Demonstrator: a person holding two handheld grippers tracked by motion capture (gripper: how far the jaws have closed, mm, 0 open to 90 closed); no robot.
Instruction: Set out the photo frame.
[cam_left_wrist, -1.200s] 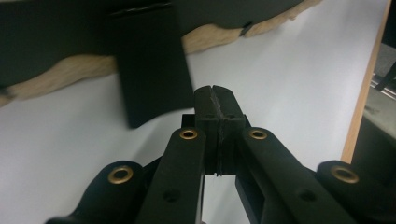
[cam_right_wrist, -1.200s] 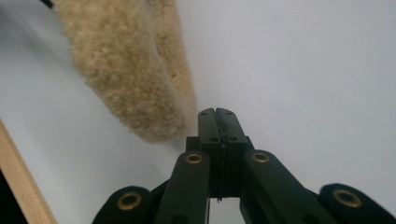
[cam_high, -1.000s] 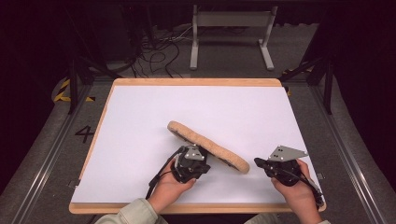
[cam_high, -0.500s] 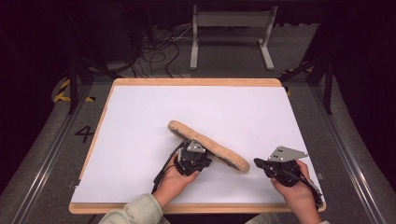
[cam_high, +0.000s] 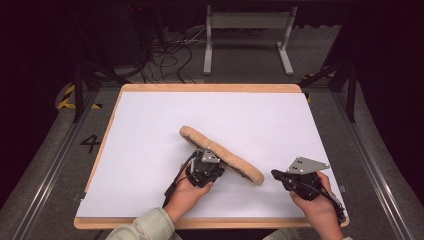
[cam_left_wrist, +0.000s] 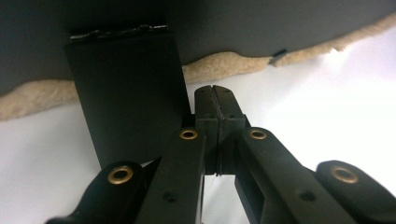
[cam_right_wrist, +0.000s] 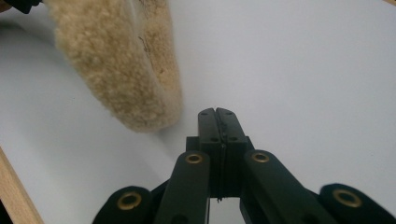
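A long tan fleece pad (cam_high: 222, 154) lies slantwise on the white table top (cam_high: 150, 150), its near long edge raised. My left gripper (cam_high: 212, 160) is shut, its tips tucked at that raised edge. In the left gripper view the shut gripper (cam_left_wrist: 212, 89) points under the pad's dark grey underside (cam_left_wrist: 261, 23), with the fleece rim (cam_left_wrist: 224, 63) just beyond and a black flat strip (cam_left_wrist: 123, 93) hanging down at the left. My right gripper (cam_high: 276, 174) is shut and empty, close to the pad's right end. In the right gripper view the pad's end (cam_right_wrist: 116, 60) lies just left of the gripper (cam_right_wrist: 216, 113).
The white top has a wooden rim (cam_high: 200, 88). Grey floor, cables (cam_high: 165, 55) and a metal stand (cam_high: 247, 35) lie beyond the far edge. Dark rails run along both sides.
My left gripper has edged slightly toward the pad. The pad and the right gripper stay as they were.
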